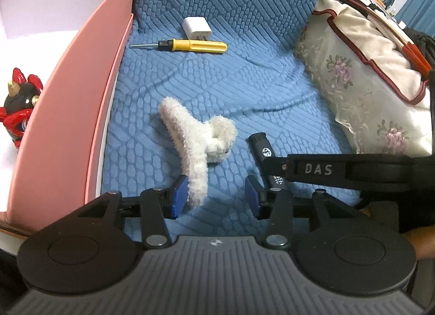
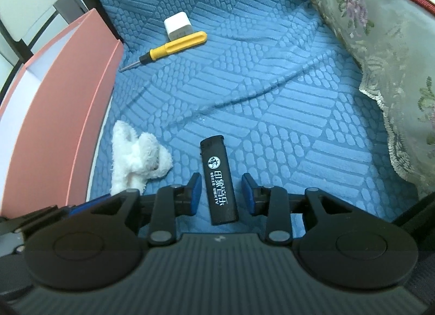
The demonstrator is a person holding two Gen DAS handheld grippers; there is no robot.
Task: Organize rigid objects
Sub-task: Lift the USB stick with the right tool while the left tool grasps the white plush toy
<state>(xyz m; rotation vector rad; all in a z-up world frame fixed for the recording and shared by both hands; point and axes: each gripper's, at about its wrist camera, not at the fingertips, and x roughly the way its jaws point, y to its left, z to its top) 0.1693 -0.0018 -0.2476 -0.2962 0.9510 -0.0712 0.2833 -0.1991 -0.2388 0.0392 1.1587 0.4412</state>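
A black lighter with white print lies on the blue textured blanket. It sits lengthwise between the blue pads of my right gripper, which is open, with a gap on each side. A fuzzy white hair claw lies in front of my left gripper, also open. One furry end reaches in beside the left pad and nothing is pinched. The lighter's top shows in the left wrist view under a black strap marked DAS. The claw lies left of the lighter.
A pink box with a white inside stands at the left and holds a red and black figurine. Farther back lie a yellow screwdriver and a white charger plug. A floral cushion borders the right.
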